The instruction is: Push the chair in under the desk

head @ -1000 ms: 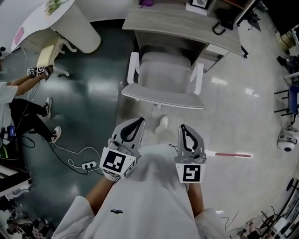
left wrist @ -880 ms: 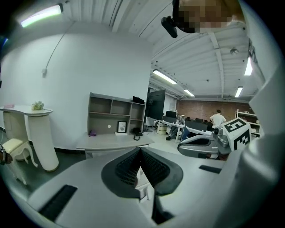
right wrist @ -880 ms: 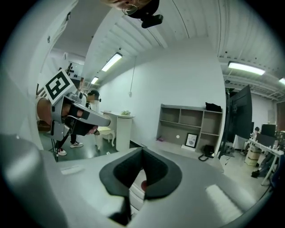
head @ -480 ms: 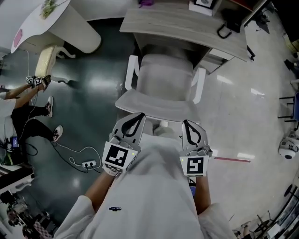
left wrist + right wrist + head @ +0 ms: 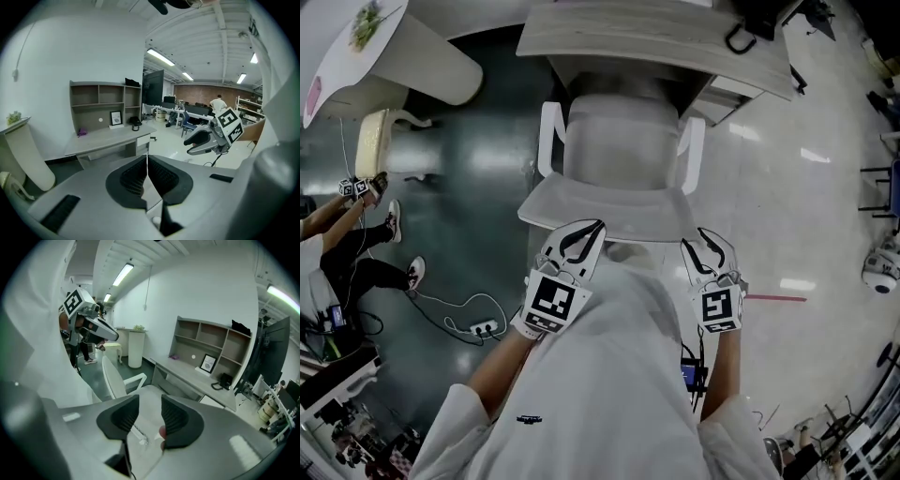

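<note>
1. The chair (image 5: 619, 155) stands facing the desk (image 5: 656, 37), its seat front at the desk's near edge and most of it not yet underneath. Its backrest is turned toward the person.
2. The left gripper (image 5: 584, 232) has its jaws pressed together on nothing. The right gripper (image 5: 712, 246) has just been opening its jaws; they stand apart with nothing between them, only the seat showing beyond.
3. Both grippers are just behind the backrest's top edge, one toward each end. No view settles whether they touch it.
4. The chair looks rigid and moderately heavy, with a hard frame. It will probably slide or roll easily on the glossy floor (image 5: 787, 206).
5. The best place to push is the backrest's top rail, evenly at both ends, since a one-sided shove would likely swing it askew.
6. Count: one chair at this desk, two armrests (image 5: 694, 155), one desk, two grippers.
</note>
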A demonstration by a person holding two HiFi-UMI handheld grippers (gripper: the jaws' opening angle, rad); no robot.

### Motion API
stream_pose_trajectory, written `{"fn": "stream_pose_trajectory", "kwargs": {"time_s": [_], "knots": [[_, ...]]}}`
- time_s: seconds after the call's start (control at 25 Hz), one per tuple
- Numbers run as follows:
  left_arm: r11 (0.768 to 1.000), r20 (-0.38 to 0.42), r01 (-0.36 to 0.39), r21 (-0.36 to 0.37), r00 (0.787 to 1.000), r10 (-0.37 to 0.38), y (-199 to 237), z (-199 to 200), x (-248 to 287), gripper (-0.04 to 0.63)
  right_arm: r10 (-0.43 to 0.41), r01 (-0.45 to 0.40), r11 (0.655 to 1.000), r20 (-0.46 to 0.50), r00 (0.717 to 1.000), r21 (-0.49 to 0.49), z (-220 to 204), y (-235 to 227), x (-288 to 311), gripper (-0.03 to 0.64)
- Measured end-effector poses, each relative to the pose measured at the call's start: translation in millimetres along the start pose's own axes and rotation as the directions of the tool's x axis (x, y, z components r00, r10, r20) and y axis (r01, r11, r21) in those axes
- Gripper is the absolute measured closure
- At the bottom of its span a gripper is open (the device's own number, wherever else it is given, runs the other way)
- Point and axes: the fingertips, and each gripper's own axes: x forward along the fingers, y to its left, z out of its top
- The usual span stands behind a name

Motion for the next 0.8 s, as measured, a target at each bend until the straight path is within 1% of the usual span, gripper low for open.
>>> {"fn": "stream_pose_trajectory", "kwargs": {"time_s": [0.16,0.28,0.4,0.48,0.6,0.72,0.76,0.8], "knots": [[0.998,-0.060,0.068,0.007,0.996,-0.068,-14.8,-19.1,14.6,0.586,0.060,-0.062,0.998,-0.065,0.996,-0.022,-24.6,8.9,3.2,0.439],[0.992,-0.112,0.121,0.023,0.987,-0.117,-29.7,-34.1,25.0,0.582,0.103,-0.108,0.993,-0.100,0.990,-0.051,-42.0,18.9,7.0,0.425],[0.978,-0.172,0.195,0.080,0.969,-0.179,-45.0,-48.0,36.4,0.516,0.115,-0.128,0.987,-0.132,0.985,-0.092,-54.9,24.1,13.3,0.420],[0.959,-0.224,0.243,0.146,0.952,-0.207,-53.5,-57.9,43.8,0.475,0.114,-0.132,0.983,-0.143,0.983,-0.124,-60.5,25.2,19.6,0.420],[0.919,-0.313,0.310,0.243,0.922,-0.229,-65.5,-74.9,55.4,0.426,0.123,-0.151,0.974,-0.162,0.979,-0.169,-67.8,27.4,27.2,0.422],[0.865,-0.418,0.371,0.339,0.883,-0.215,-73.4,-97.9,68.9,0.391,0.138,-0.167,0.971,-0.169,0.976,-0.170,-69.9,28.0,28.5,0.422],[0.847,-0.445,0.387,0.365,0.872,-0.207,-74.7,-104.6,72.9,0.390,0.140,-0.169,0.970,-0.171,0.975,-0.172,-70.2,28.3,28.6,0.423],[0.835,-0.464,0.398,0.381,0.863,-0.200,-75.4,-109.8,76.2,0.390,0.143,-0.173,0.969,-0.172,0.975,-0.178,-70.4,29.5,28.9,0.431]]}}
